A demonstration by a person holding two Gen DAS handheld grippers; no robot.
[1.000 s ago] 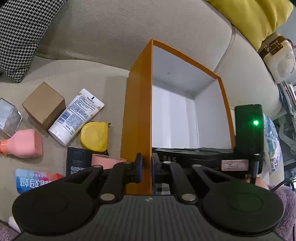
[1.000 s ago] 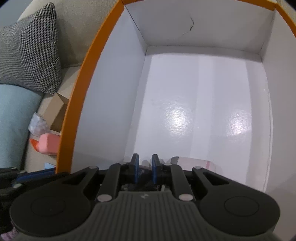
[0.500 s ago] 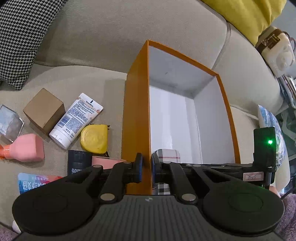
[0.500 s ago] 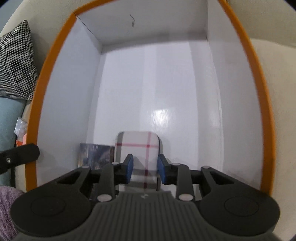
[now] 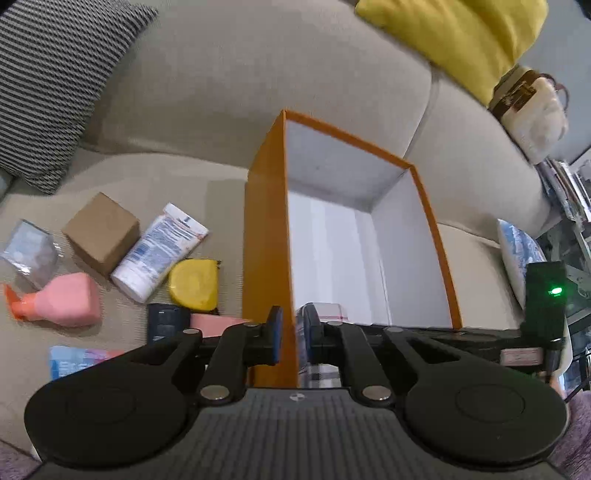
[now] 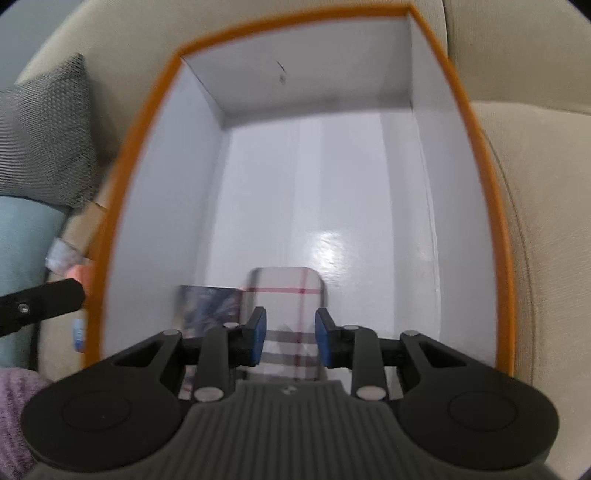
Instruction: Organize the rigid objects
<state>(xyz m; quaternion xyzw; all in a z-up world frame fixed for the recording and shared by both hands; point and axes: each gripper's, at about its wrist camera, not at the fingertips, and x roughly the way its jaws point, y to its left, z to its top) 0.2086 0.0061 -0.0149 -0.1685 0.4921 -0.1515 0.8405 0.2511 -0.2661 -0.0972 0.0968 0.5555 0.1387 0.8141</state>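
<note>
An orange box [image 5: 264,236] with a white inside stands on the sofa. My left gripper [image 5: 293,338] is shut on its near-left wall. A plaid case [image 6: 291,295] and a dark card [image 6: 208,304] lie on the box floor [image 6: 332,192]. My right gripper [image 6: 289,338] is open above the near end of the plaid case, not touching it. Left of the box lie a brown cardboard cube [image 5: 101,232], a white tube [image 5: 159,251], a yellow tape measure [image 5: 194,284], a pink bottle [image 5: 66,301] and a clear packet [image 5: 27,251].
A houndstooth cushion [image 5: 55,81] leans at the back left, a yellow cushion [image 5: 461,33] and a white bag [image 5: 532,107] at the back right. A dark item [image 5: 166,321], a pink roll [image 5: 214,323] and a blue packet [image 5: 77,362] lie near my left gripper.
My right gripper has opened and let go of the plaid case, which now lies on the box floor, and has drawn back. My left gripper keeps its hold on the box wall.
</note>
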